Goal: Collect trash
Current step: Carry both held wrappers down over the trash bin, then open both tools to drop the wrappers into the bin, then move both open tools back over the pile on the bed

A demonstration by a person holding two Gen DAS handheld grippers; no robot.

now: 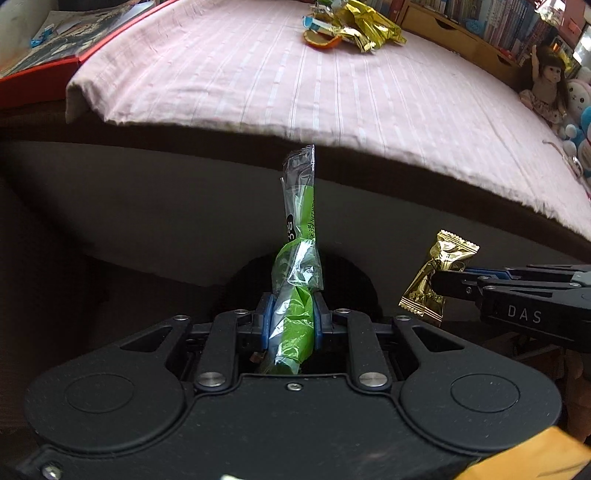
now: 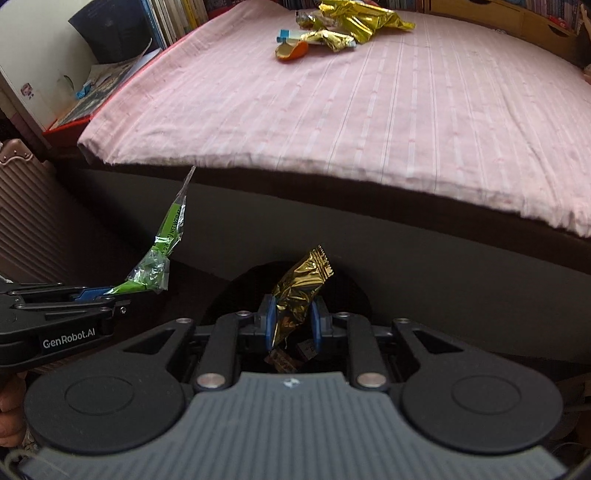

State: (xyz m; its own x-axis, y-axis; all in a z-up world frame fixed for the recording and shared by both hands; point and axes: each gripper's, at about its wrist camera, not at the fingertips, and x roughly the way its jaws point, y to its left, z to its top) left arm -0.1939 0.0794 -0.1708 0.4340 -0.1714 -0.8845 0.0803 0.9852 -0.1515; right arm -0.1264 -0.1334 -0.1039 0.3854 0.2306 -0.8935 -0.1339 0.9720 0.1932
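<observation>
My left gripper [image 1: 293,317] is shut on a green and clear plastic wrapper [image 1: 297,258] that stands up between its blue pads; the same wrapper [image 2: 162,254] shows at the left of the right wrist view. My right gripper [image 2: 293,319] is shut on a small gold foil wrapper [image 2: 299,291], also seen as the gold wrapper [image 1: 437,277] at the right of the left wrist view. Both grippers hover in front of the bed's near side, above a dark round bin opening [image 2: 240,284]. More trash lies at the far end of the bed: gold foil wrappers [image 2: 354,22] and an orange piece [image 2: 291,51].
The pink striped bedsheet [image 2: 332,110] covers the bed ahead. A ribbed pink suitcase [image 2: 33,206] stands at left. Bookshelves [image 1: 498,22], a doll [image 1: 546,88] and plush toys [image 1: 580,110] line the far side. A red-edged board with papers [image 1: 55,48] sits at upper left.
</observation>
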